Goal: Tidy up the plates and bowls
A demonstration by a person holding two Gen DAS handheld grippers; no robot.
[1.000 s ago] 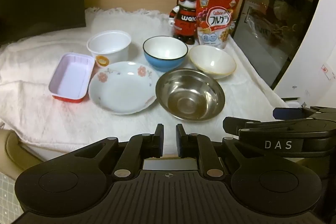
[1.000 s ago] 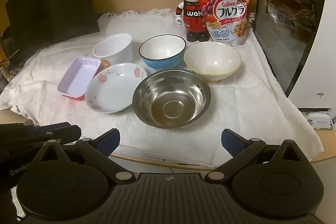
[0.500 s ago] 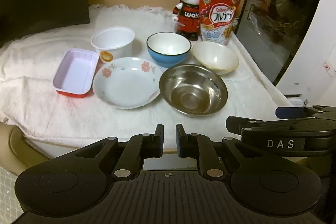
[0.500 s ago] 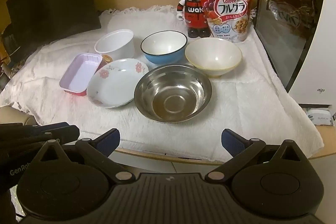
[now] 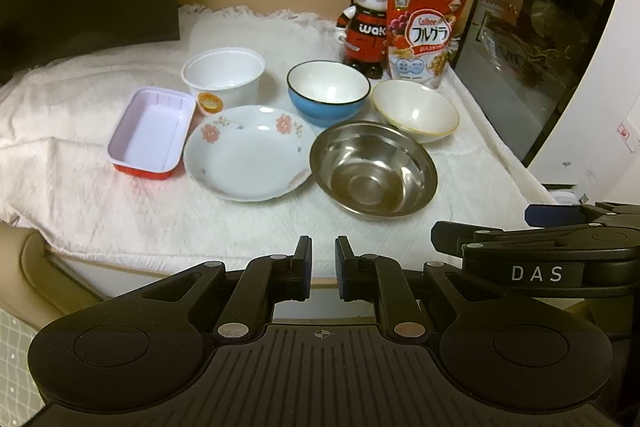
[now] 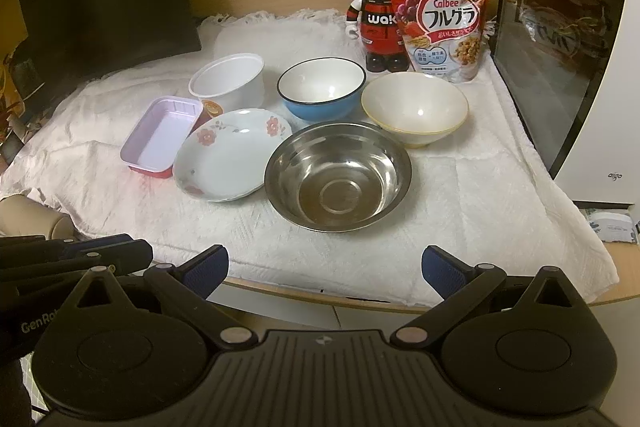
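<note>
On the white cloth sit a floral plate (image 5: 248,157) (image 6: 230,155), a steel bowl (image 5: 374,173) (image 6: 338,177), a blue bowl (image 5: 328,93) (image 6: 322,89), a cream bowl (image 5: 416,109) (image 6: 414,107), a white plastic cup (image 5: 224,73) (image 6: 228,79) and a small red-sided rectangular tray (image 5: 150,133) (image 6: 162,133). My left gripper (image 5: 323,269) hangs shut and empty before the table's front edge. My right gripper (image 6: 325,271) stands open with nothing between its fingers, short of the steel bowl. Each gripper also shows at the other view's side.
A toy bear figure (image 5: 366,23) (image 6: 376,15) and a red cereal bag (image 5: 424,31) (image 6: 442,15) stand at the back. A white appliance with a dark glass door (image 5: 540,67) (image 6: 560,47) borders the right side. A dark screen (image 6: 108,3) stands at back left.
The dishes sit slightly higher and farther off in both views than a second ago, so both grippers have drawn back a little. Jaws are unchanged.
</note>
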